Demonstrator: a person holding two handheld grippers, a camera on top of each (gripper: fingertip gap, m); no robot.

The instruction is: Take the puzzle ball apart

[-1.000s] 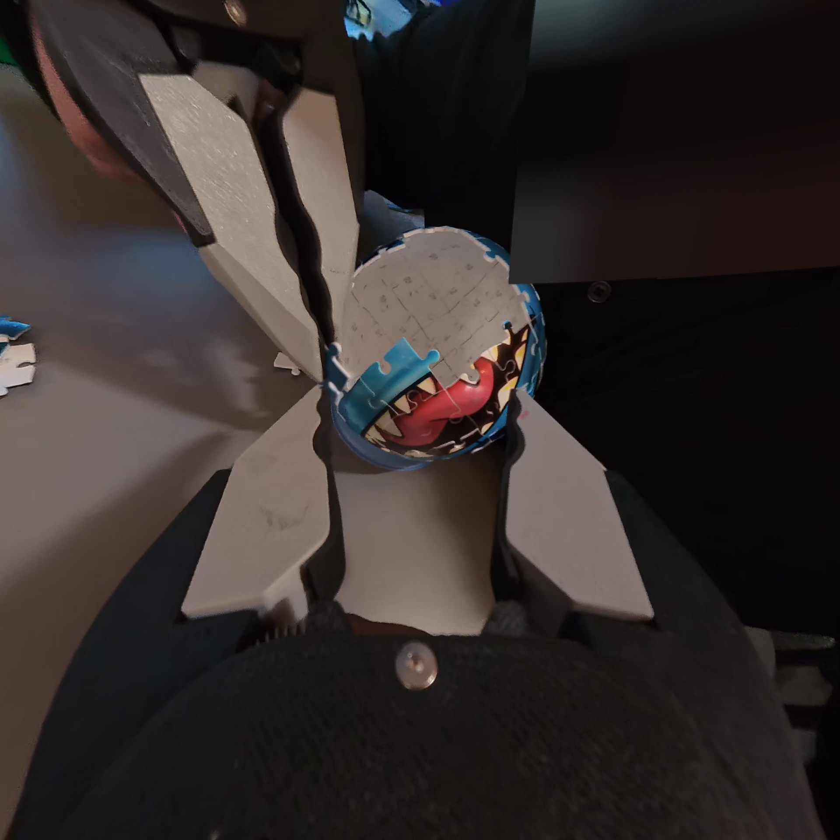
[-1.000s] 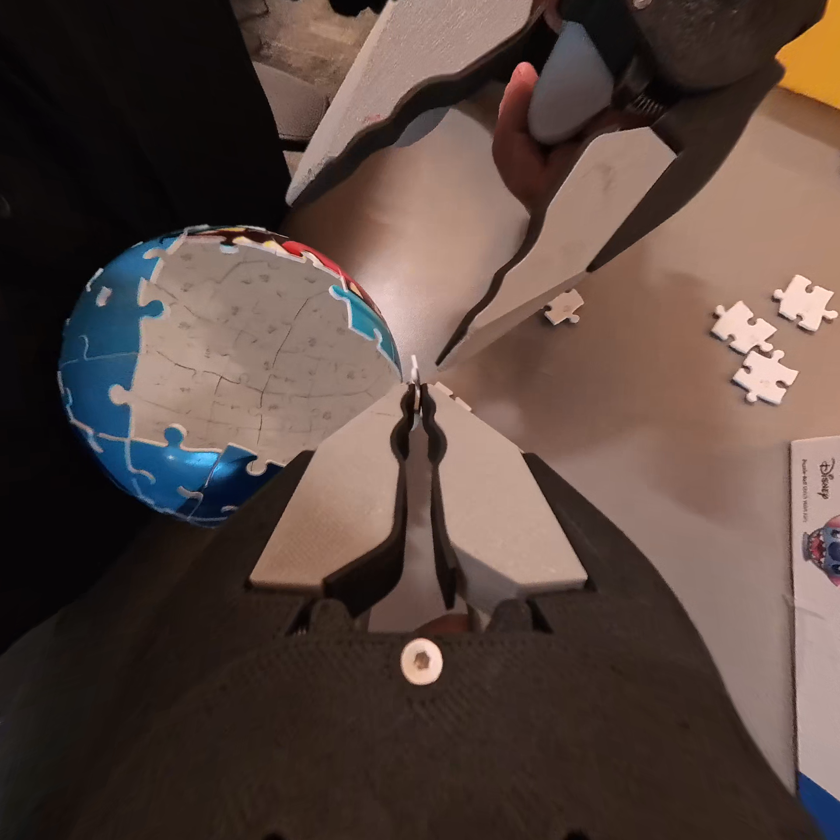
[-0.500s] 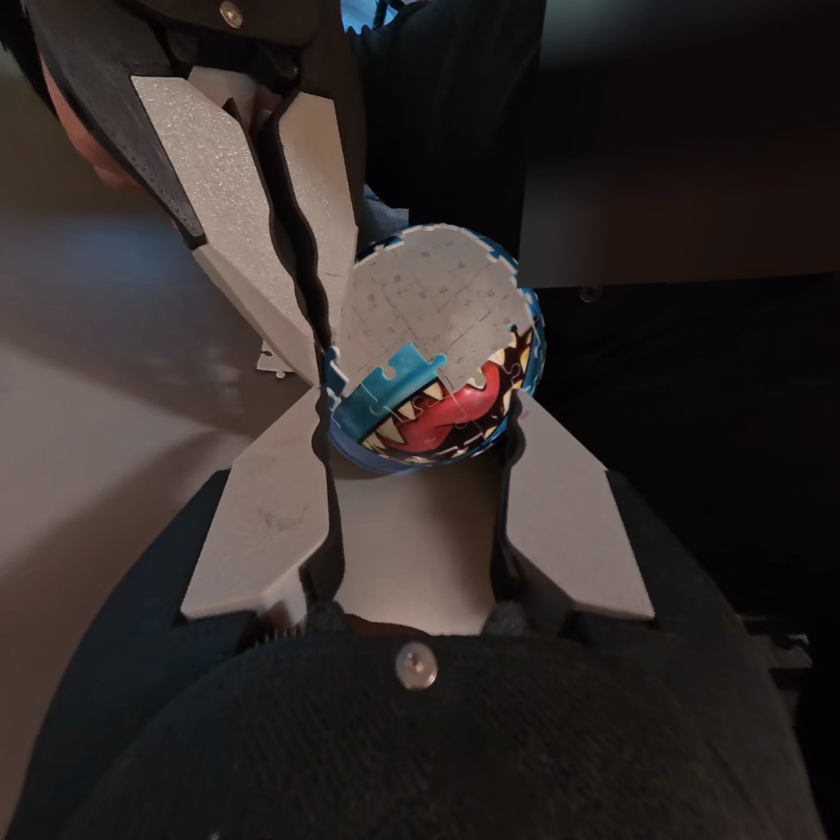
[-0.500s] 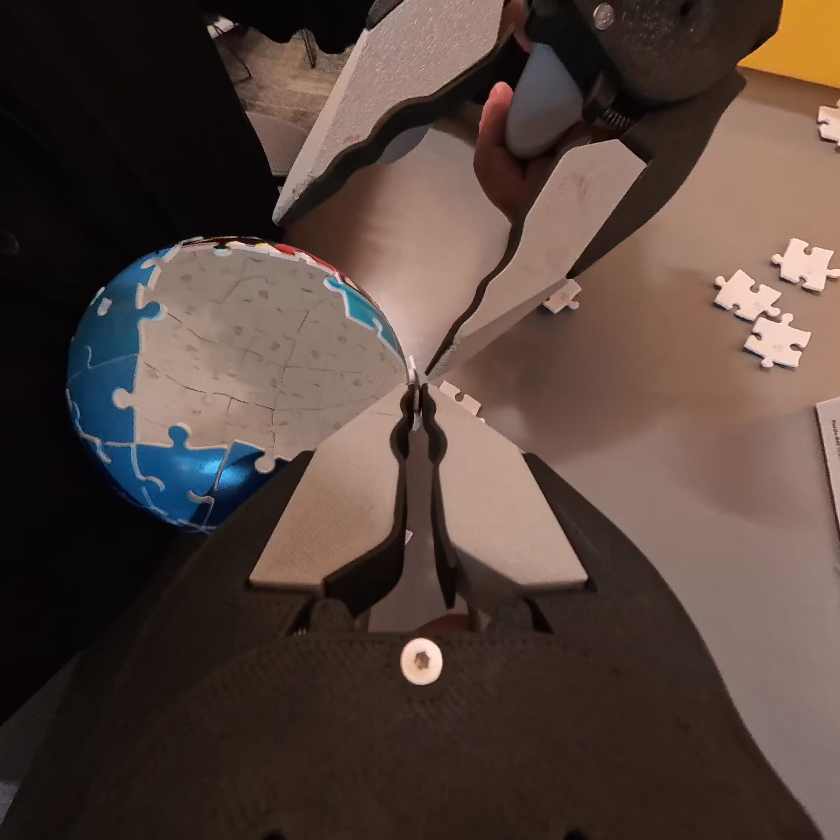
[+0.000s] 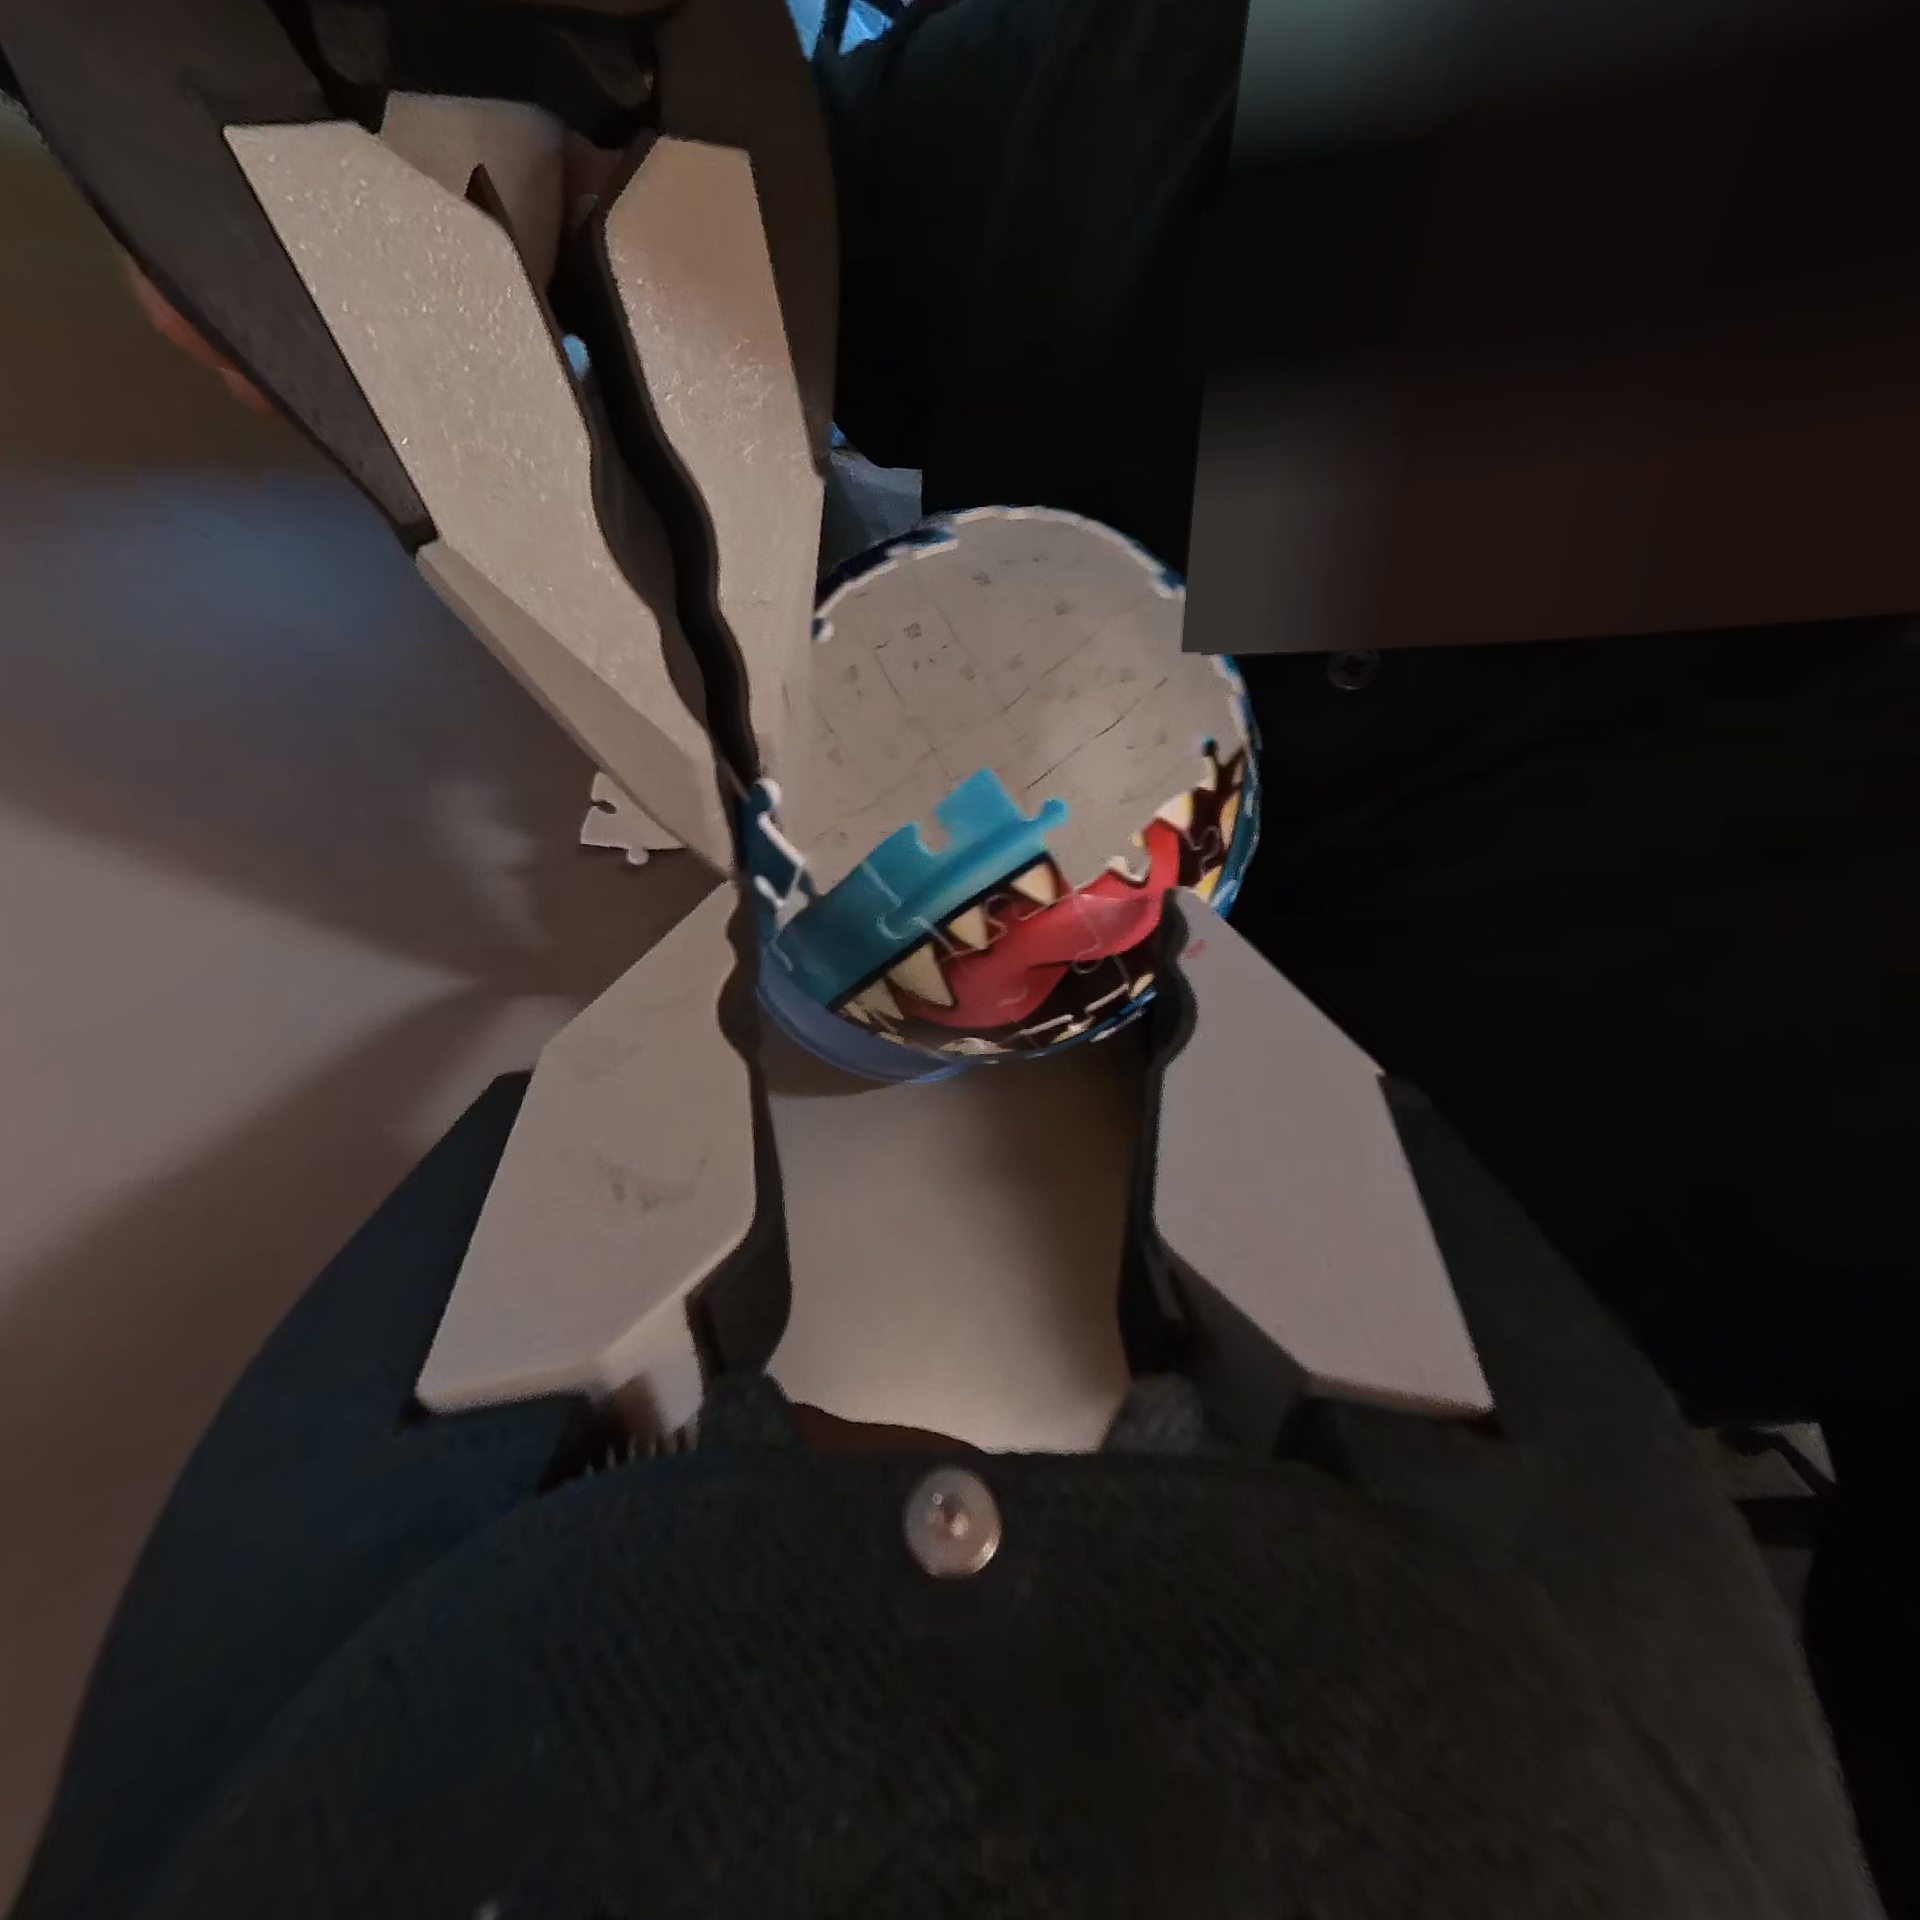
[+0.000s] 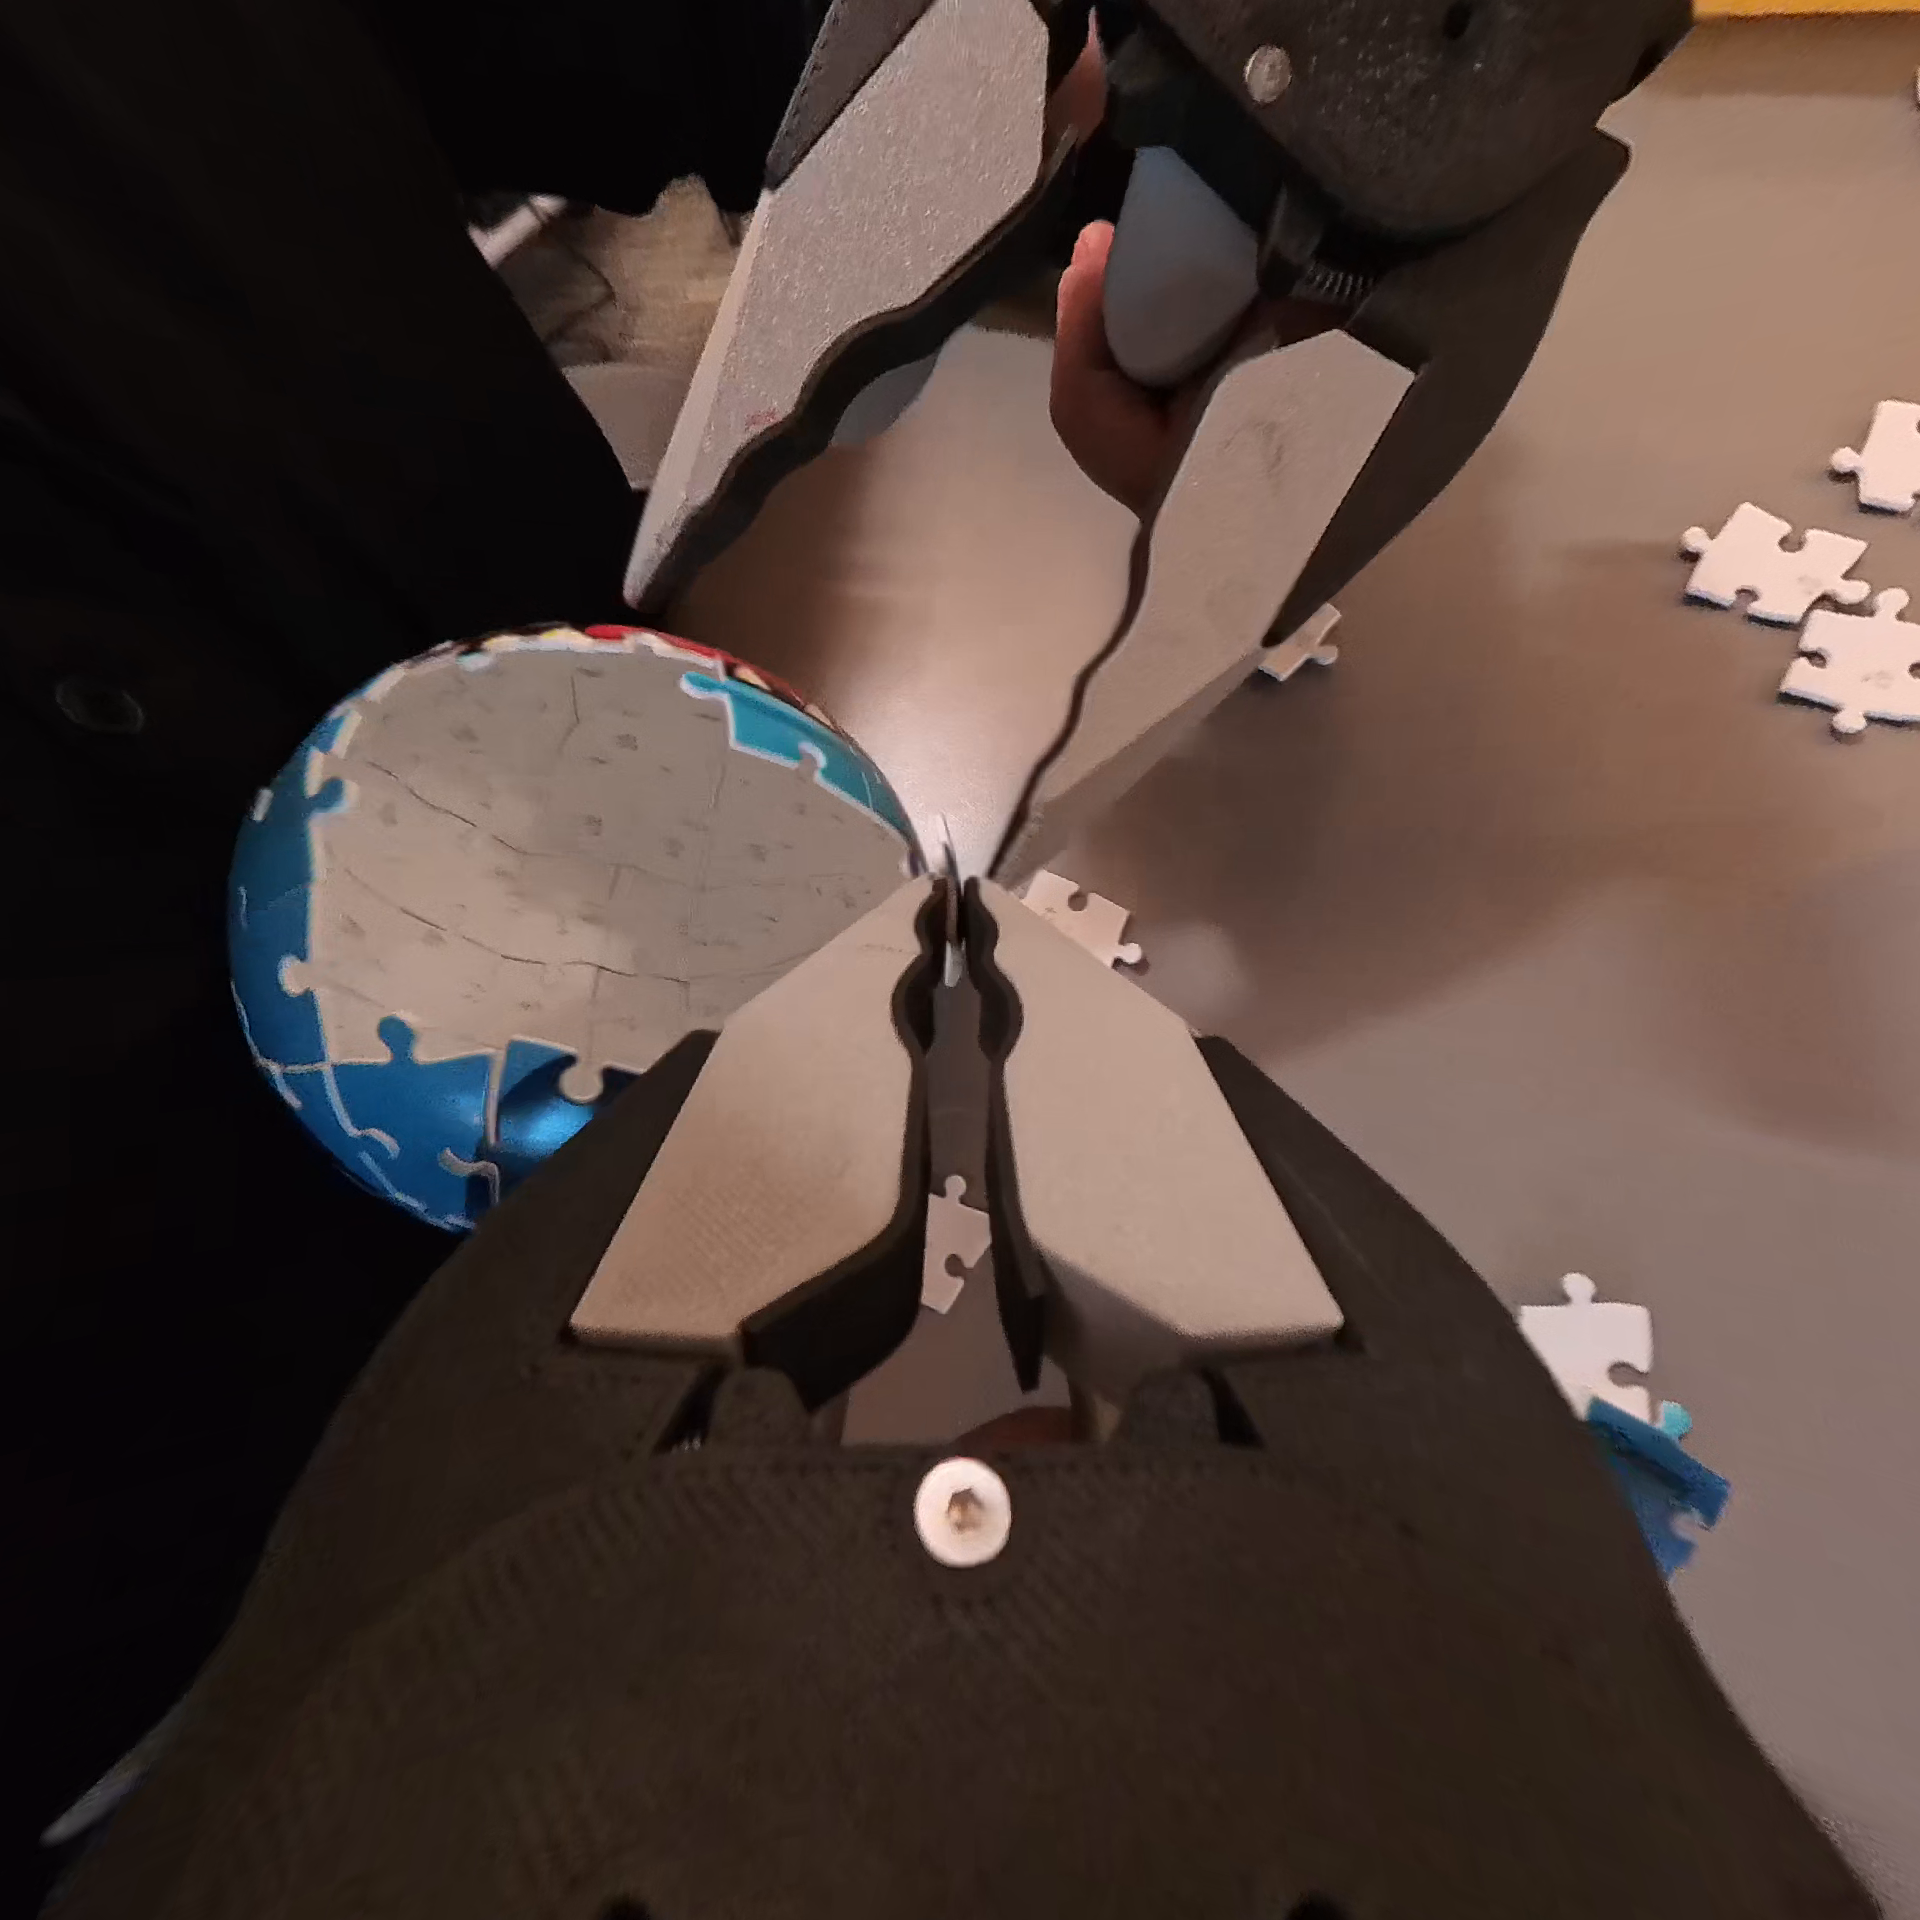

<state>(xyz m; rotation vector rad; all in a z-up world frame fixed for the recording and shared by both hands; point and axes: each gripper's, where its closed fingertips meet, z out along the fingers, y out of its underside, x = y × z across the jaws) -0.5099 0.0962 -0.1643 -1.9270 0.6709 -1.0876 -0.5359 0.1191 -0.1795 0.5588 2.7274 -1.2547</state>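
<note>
The puzzle ball (image 5: 1018,727) is a blue open shell with a toothy red mouth printed on it and a grey inside. My left gripper (image 5: 961,925) is shut on it, one finger on each side, holding it above the table. In the right wrist view the ball (image 6: 582,894) sits left of centre, with the left gripper (image 6: 831,717) reaching down from the top. My right gripper (image 6: 951,894) is shut on a rim piece (image 6: 948,862) at the ball's edge. In the left wrist view the right gripper (image 5: 743,821) comes from the upper left onto that blue rim piece (image 5: 774,847).
Loose white puzzle pieces (image 6: 1766,561) lie on the grey table (image 6: 1455,935) to the right, one piece (image 6: 1081,914) just past my right fingertips and a blue piece (image 6: 1662,1486) lower right. A person in dark clothing (image 6: 260,416) stands close behind the ball.
Both grips are unchanged. The grippers and ball have shifted together slightly; in the right wrist view the ball sits lower and nearer the centre, and the printed sheet at the right edge has left the frame.
</note>
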